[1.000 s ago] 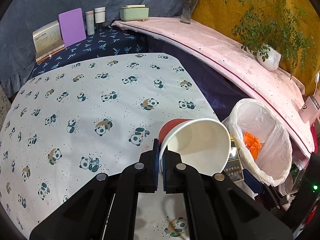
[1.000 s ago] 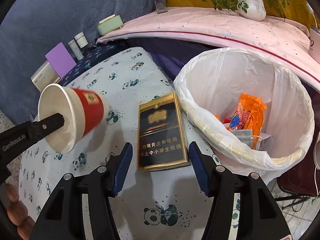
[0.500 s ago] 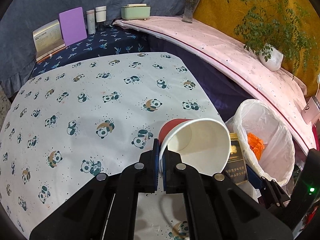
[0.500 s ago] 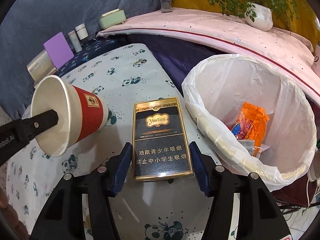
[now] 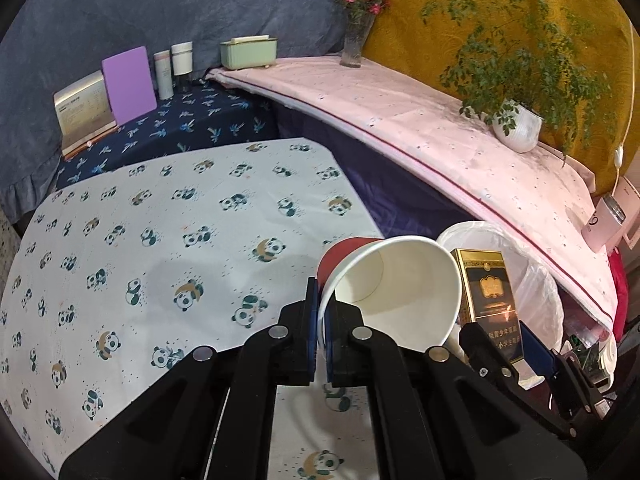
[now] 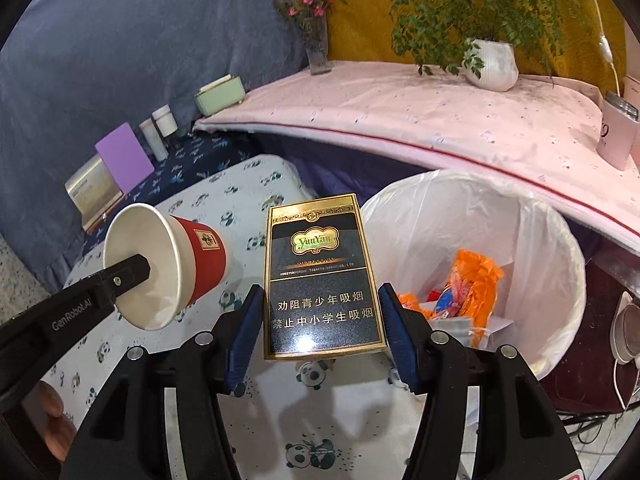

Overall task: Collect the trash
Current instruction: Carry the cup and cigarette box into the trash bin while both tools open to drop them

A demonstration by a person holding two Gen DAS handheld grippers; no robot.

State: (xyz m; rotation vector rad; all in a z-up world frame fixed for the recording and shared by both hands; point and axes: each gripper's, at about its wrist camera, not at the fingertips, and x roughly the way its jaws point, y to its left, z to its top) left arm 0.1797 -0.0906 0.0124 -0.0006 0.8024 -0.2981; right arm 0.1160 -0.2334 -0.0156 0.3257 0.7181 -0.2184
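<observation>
My left gripper is shut on the rim of a red paper cup, white inside, held tilted above the panda tablecloth; the cup also shows in the right wrist view. My right gripper is shut on a black and gold cigarette box, held upright above the table's right edge; the box shows in the left wrist view too. A white-lined trash bin stands just right of the box, holding an orange wrapper and other scraps.
The panda tablecloth covers the table. At the back are a purple card, bottles and a green box. A pink shelf holds a flower vase and a potted plant.
My right gripper has raised the cigarette box from lying near the table to upright beside the bin. Both grippers have pulled back and lifted a little; the cup stays held.
</observation>
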